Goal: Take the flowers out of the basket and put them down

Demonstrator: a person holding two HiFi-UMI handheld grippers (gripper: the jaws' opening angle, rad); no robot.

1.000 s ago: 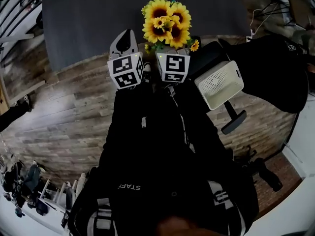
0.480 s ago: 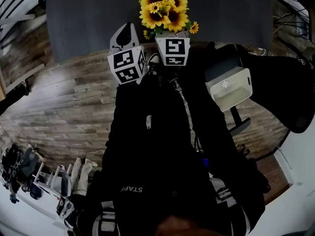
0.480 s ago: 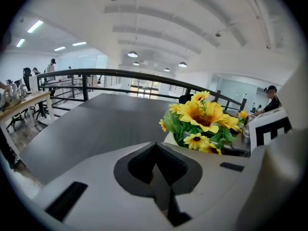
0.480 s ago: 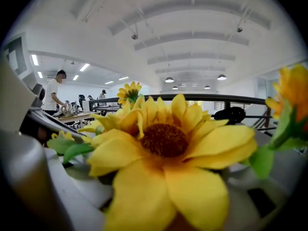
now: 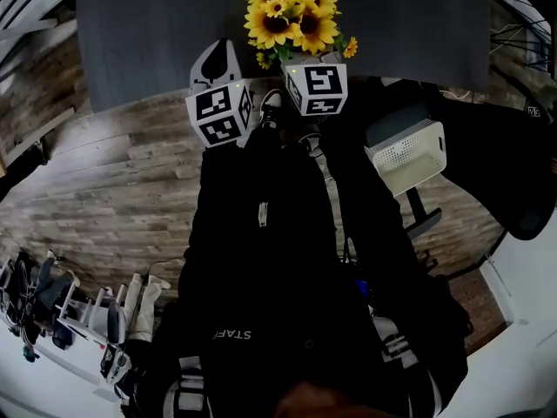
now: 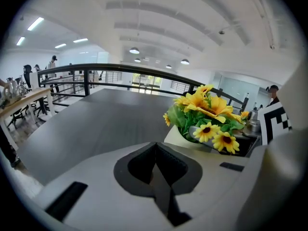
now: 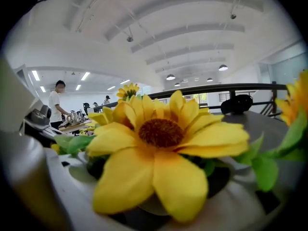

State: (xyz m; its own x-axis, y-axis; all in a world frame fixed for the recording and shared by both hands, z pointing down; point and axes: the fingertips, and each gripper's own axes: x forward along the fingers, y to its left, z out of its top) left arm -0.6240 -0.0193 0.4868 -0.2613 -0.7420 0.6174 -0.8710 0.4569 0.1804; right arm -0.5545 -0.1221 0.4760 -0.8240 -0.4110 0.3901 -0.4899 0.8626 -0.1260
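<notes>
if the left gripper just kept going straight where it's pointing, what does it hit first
Nothing close: the left gripper, jaws together, points out over the dark table. Its line looks shallow, so it may graze the table further on; depth is unclear. The flowers sit right of that line.

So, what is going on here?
A person works with two grippers. The right gripper has the sunflower bunch between its jaws at the near edge of the dark table; the jaws have just been opening, though the blooms hide the pads. The left gripper is shut and empty. The white basket sits aside.
</notes>
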